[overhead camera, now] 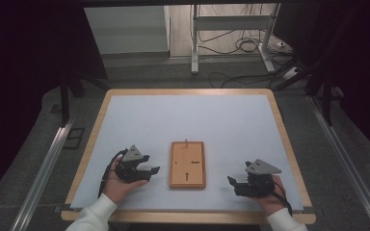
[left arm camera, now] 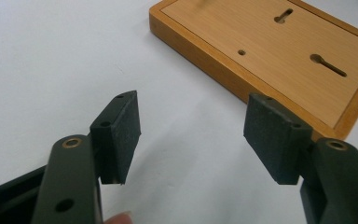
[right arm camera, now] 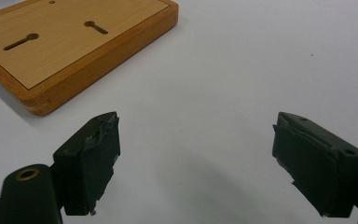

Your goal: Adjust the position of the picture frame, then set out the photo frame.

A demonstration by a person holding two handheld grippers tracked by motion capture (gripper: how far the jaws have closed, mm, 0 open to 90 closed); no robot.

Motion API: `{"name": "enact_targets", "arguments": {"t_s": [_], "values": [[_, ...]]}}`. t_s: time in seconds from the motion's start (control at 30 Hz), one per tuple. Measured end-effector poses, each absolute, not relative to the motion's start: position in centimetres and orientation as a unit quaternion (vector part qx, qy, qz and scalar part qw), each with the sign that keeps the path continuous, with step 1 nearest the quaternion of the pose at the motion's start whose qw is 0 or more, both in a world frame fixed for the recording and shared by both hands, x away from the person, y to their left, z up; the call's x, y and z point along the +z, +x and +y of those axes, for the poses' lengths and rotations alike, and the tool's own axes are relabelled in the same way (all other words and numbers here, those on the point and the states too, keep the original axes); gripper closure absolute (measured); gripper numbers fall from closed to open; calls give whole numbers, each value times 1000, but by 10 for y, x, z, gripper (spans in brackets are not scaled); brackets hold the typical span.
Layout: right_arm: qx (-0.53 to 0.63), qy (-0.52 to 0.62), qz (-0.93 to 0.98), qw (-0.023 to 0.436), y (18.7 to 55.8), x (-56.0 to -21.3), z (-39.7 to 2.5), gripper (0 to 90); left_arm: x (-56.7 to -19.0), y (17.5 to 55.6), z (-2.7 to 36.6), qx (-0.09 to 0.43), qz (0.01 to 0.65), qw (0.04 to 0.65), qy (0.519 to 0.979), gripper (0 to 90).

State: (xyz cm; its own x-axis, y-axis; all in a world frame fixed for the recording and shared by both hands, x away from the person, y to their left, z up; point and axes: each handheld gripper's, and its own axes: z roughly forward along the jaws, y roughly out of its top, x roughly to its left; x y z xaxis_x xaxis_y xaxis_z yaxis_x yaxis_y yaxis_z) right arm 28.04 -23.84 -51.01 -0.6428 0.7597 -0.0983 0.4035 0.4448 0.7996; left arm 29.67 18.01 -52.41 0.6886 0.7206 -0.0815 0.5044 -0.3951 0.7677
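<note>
Item, near edge: left tongs (overhead camera: 150, 163), held in a hand (overhead camera: 118, 185) that enters from the bottom of the high view in a white sleeve (overhead camera: 94, 215), low over the desk (overhead camera: 139, 115) and angled toward the centre; jaws spread wide, nothing between them, white surface showing in the gap in the left gripper view (left arm camera: 191, 135). A grey three-cornered plate sits on top. Item, near edge opposite: right tongs (overhead camera: 235, 185), cupped in the other hand (overhead camera: 272, 195), likewise low over the desk, grey plate uppermost, pointing inward; jaws wide apart and empty in the right gripper view (right arm camera: 196, 149). Item, between the two and slightly farther off: wooden board (overhead camera: 187, 164), rectangular, raised darker rim, lying flat on the white desk surface, long side running away from the person; keyhole-shaped slots (left arm camera: 327, 65) and a small round hole cut in its face. The board lies apart from both tongs, untouched, its near corner just beyond the left jaws. Item, beyond: bare white surface with wooden border. Item, farthest: floor with metal table legs (overhead camera: 195, 41) and loose cables (overhead camera: 245, 45).
</note>
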Motion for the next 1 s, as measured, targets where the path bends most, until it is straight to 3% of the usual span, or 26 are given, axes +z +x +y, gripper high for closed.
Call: {"name": "enact_targets", "arguments": {"t_s": [0.27,0.47,1.0], "values": [[386,351,822,228,279,-511,-235,152,-525,295,183,136,378,406,821,342],[389,350,820,230,278,-510,-236,151,-515,297,172,145,350,425,822,318],[396,350,816,234,269,-509,-240,152,-500,337,132,127,314,438,832,322]]}}
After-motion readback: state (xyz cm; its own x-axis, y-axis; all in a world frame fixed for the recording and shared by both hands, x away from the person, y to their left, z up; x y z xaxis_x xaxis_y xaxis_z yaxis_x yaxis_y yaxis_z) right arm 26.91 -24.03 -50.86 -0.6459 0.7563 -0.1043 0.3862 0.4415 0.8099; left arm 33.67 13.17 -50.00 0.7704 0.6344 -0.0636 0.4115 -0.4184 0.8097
